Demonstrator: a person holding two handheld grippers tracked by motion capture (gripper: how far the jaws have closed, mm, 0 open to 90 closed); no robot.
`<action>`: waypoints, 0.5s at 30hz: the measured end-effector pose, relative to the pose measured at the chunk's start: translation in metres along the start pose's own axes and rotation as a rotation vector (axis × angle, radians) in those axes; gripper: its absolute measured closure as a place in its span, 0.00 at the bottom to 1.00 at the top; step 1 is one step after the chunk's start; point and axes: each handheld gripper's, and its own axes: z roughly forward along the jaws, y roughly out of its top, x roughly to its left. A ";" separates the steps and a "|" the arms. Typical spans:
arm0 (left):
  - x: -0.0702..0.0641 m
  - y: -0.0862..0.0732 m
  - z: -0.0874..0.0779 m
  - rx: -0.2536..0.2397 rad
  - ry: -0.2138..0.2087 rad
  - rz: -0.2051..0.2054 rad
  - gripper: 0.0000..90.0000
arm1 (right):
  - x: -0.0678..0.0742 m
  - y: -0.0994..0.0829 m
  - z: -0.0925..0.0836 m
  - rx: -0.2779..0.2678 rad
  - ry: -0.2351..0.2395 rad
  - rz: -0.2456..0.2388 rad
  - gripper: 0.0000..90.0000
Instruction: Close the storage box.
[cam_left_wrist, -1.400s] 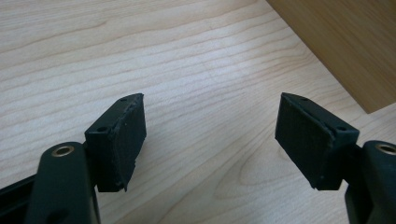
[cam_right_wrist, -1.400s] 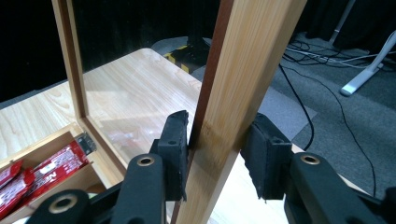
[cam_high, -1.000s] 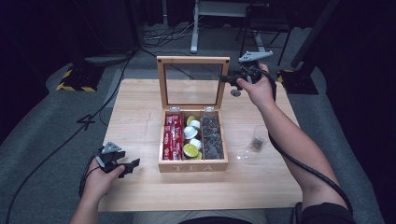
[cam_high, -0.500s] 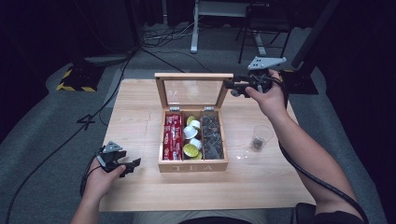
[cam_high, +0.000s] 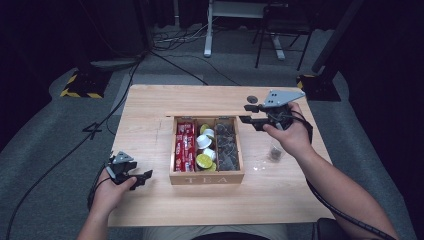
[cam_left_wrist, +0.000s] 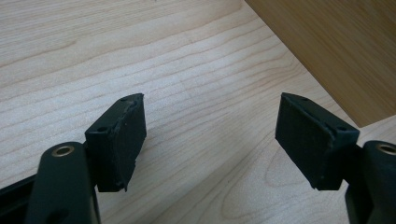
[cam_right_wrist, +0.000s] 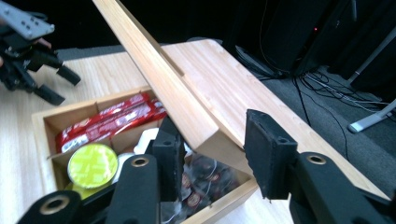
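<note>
The hinged lid (cam_right_wrist: 154, 79) of a wooden tea box (cam_high: 206, 178) is caught between the jaws of the right gripper (cam_right_wrist: 217, 154) at the box's far right corner, as seen in the right gripper view. The jaws have just been opening. The lid's corner is set between them, a sliver of space is seen at the pad on the right, and no firm clamp can be made out. The lid's long edge runs up and away from the jaws toward the upper left of that view, and its thickness is spanned crosswise by the pads. Just below the jaws, the open compartments are shown with red packets (cam_right_wrist: 112, 119), a green-topped capsule (cam_right_wrist: 92, 165) and dark tea bags (cam_right_wrist: 205, 179). In the high view, the right gripper (cam_high: 246, 113) is held level just beside the box's back edge, making it by far the nearer of the two to the lid. The left gripper (cam_high: 142, 179) is kept low on the table (cam_high: 150, 100) off the box's front left corner, jaws wide apart with nothing between them. The box's side wall (cam_left_wrist: 327, 51) lies beyond and to the right of those jaws. Any further swing of the lid is judged to hinge on the right jaws.
</note>
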 end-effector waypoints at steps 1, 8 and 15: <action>0.000 0.000 0.000 0.001 0.000 0.000 0.28 | 0.003 -0.002 0.000 0.007 0.001 -0.004 0.62; 0.000 0.000 -0.001 -0.001 0.002 -0.003 0.28 | 0.025 -0.017 -0.003 0.003 -0.009 -0.002 0.56; 0.000 -0.001 -0.001 -0.003 0.002 -0.006 0.28 | 0.042 -0.026 -0.005 0.003 0.025 0.010 0.49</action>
